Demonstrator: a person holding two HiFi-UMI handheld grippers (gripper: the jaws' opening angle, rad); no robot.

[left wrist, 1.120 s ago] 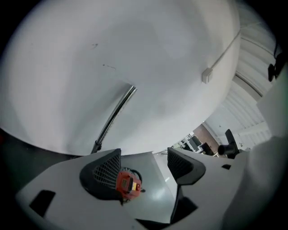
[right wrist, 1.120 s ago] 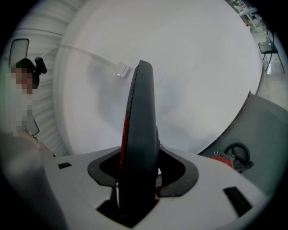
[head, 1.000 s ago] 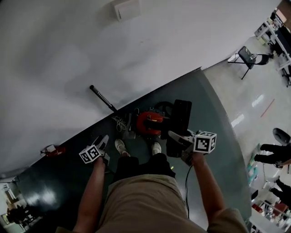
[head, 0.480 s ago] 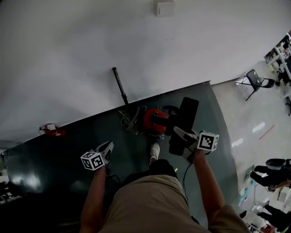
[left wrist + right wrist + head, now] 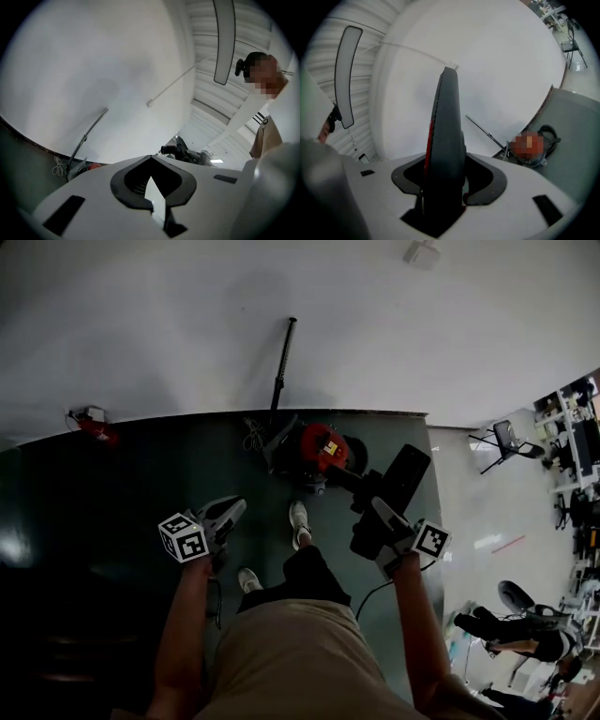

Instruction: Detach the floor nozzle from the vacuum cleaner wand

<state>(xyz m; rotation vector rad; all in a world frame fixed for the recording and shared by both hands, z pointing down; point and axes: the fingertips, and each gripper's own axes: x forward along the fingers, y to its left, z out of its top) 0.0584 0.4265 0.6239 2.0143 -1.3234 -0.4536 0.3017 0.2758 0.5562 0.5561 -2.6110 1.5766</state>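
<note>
Green floor mat (image 5: 112, 484) fills more of the head view than half a second ago, and its edge against the white wall (image 5: 169, 324) now runs nearly level instead of slanting. Red vacuum body (image 5: 319, 448) sits higher in frame than before. Wand (image 5: 281, 362) leaning on the wall now tilts top-right; earlier it tilted top-left. Two shoes show now, front one (image 5: 298, 523) and rear one (image 5: 248, 579); earlier only one. Left gripper (image 5: 230, 512) has come up and a bit right.

Floor nozzle (image 5: 398, 486) stays clamped in the right gripper (image 5: 380, 517). It stands up out of the jaw slot, jaws pressed on both sides of its lower end. It is well apart from the wand, just beside the vacuum body, to that body's right. Left gripper is well apart from the nozzle, jaws together with nothing between them.

Nozzle look: flat, long, black, rounded corners. Right gripper view shows it edge-on as a narrow dark blade with a thin red strip along its left edge.
</note>
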